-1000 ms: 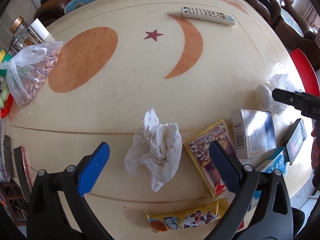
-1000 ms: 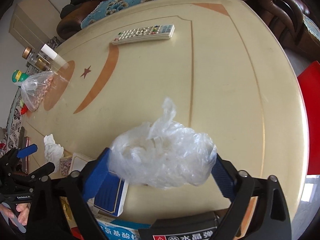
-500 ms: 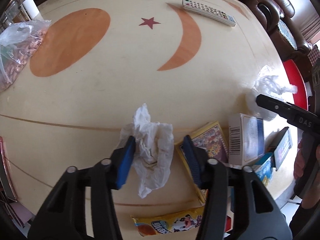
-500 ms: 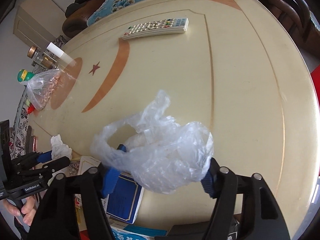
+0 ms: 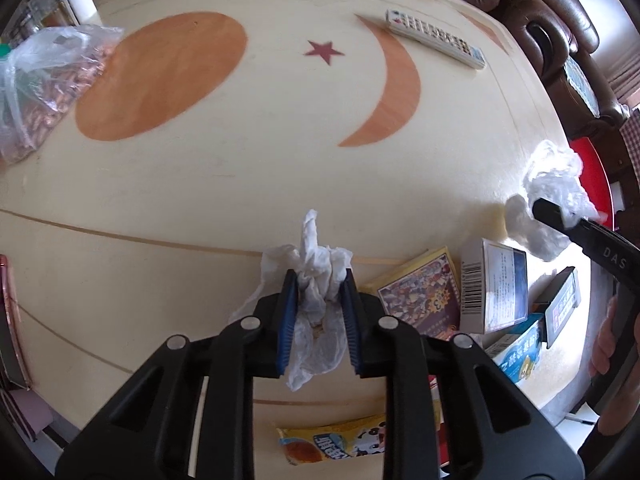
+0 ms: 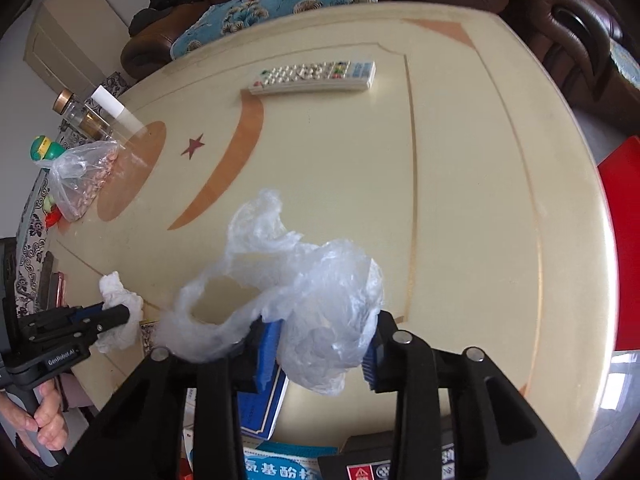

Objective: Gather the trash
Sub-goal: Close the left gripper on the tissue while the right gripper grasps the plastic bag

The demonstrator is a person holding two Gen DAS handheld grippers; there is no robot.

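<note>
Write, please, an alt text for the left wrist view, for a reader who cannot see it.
The left gripper is shut on a crumpled white tissue over a cream table inlaid with an orange sun, star and moon. To the right lie small boxes, and the right gripper closes on a clear plastic bag. A remote lies at the far side.

The bench has a glossy cream lacquered top with smooth orange inlays. The crumpled tissue is soft, matt white paper. The plastic bag is thin, wrinkled, translucent film with a slight sheen. Both the left gripper and right gripper are matt black plastic with ribbed blue pads and small bright metal rivets. The remote control is pale hard plastic. The sofa looks like shiny brown leather.
</note>
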